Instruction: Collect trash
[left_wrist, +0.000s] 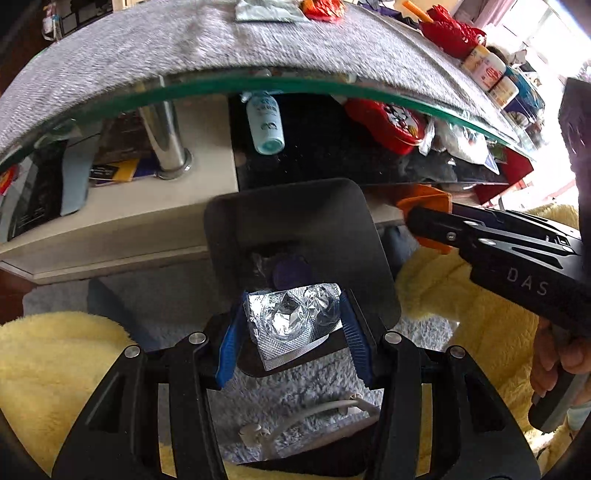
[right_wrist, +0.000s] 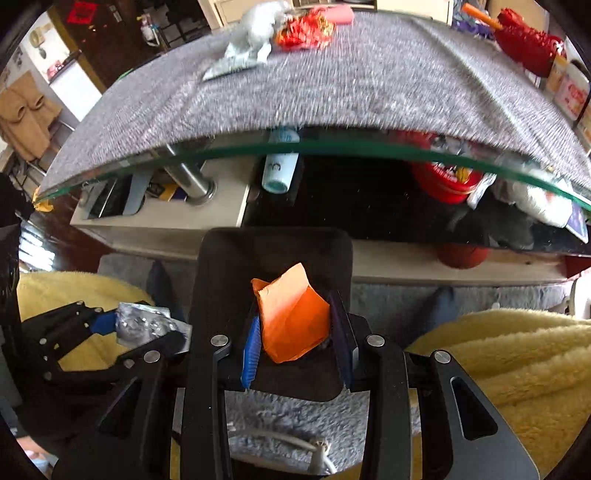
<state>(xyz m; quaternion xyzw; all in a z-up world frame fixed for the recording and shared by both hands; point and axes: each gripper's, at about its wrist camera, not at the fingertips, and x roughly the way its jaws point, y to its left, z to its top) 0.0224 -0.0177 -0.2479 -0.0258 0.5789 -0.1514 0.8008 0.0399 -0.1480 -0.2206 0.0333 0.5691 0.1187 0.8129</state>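
The left tool (left_wrist: 291, 325) is clamped on a foil blister pack (left_wrist: 291, 321), its blue pads pressing the pack's two side edges, with the pack spanning the gap flat-on to the camera. The foil looks thin, light and crinkly; its popped blisters are crushed, so it should bend rather than break, and it may slip if squeezed only at a corner, so an edge-to-edge hold across its width, as here, seems the safe one. The right tool (right_wrist: 295, 325) is closed on a folded orange paper (right_wrist: 291, 317), pinched low down so that its upper point sticks up free above the pads. Paper this light will crumple and weighs nothing; the risk is that it flutters or clings to a pad on release rather than that it drops early. Both pieces hang over a dark bin (left_wrist: 303, 236) that stands on the grey rug beside the glass surface (left_wrist: 258, 86): the pack sits over the bin's near rim, the paper over its mouth in the right view. More wrappers (right_wrist: 255, 40) lie on the grey cloth on the surface, well apart from both tools.
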